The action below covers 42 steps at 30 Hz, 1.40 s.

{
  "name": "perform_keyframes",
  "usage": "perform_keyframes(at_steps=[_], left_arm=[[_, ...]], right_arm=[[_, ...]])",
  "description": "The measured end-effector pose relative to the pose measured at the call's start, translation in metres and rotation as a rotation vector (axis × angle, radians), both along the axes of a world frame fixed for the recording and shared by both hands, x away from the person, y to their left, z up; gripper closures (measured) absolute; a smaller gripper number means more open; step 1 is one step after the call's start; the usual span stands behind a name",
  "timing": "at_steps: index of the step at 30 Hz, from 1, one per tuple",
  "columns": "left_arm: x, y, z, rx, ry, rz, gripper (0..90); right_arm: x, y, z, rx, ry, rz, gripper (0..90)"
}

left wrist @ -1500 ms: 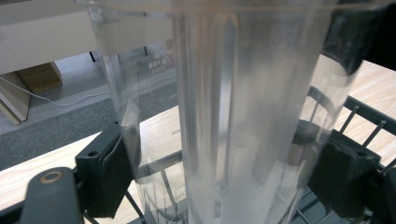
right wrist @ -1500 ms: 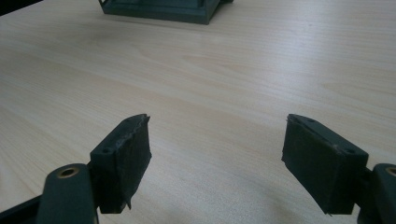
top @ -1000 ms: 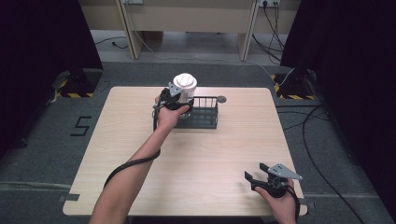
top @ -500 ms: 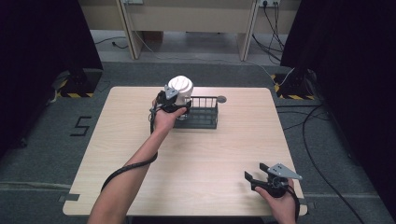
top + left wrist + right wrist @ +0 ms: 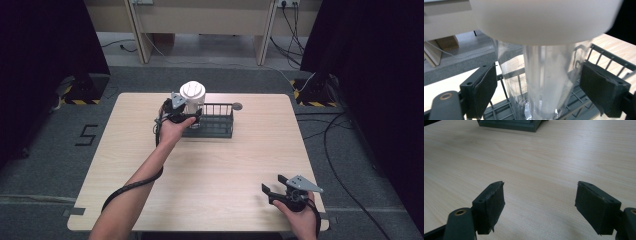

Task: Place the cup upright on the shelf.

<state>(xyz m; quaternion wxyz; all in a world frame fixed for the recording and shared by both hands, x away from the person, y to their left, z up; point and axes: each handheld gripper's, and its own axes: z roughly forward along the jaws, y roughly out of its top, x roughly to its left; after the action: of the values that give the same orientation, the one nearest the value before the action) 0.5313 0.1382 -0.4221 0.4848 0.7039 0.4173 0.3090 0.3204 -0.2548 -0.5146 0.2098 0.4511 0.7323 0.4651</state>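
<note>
A clear plastic container (image 5: 192, 95) with a white lid (image 5: 544, 20) stands upright in the left end of a dark wire rack (image 5: 215, 125) at the table's far middle. My left gripper (image 5: 186, 111) is at the container's near side. In the left gripper view the clear body (image 5: 546, 82) rises between the two pads (image 5: 484, 92) and the jaws are spread wide, so my left gripper (image 5: 539, 92) is open. My right gripper (image 5: 273, 183) rests low at the near right of the table. It (image 5: 540, 205) is open with bare wood between its jaws.
The wire rack (image 5: 604, 55) has thin upright bars around the container. A small round grey knob (image 5: 237, 106) sits at the rack's far right corner. The light wooden table (image 5: 220, 170) stretches between the two hands. Dark curtains and cables lie beyond the table.
The left hand and the lidded container have shifted a little to the left at the rack. The right gripper has not moved.
</note>
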Motion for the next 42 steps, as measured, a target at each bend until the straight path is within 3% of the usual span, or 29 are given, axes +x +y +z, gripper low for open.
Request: perform_keyframes(at_steps=[15,32,42], left_arm=[[-0.031,0.019,0.003,0.001,0.010,-0.027,14.4],[-0.083,0.053,-0.011,0.005,0.000,-0.044,14.5],[-0.107,0.074,-0.020,0.001,-0.010,-0.030,14.5]], right_arm=[[0.000,0.000,0.000,-0.006,-0.003,0.000,23.9],[0.000,0.001,0.000,-0.010,-0.003,0.000,23.9],[0.000,0.001,0.000,-0.013,-0.007,-0.003,24.0]])
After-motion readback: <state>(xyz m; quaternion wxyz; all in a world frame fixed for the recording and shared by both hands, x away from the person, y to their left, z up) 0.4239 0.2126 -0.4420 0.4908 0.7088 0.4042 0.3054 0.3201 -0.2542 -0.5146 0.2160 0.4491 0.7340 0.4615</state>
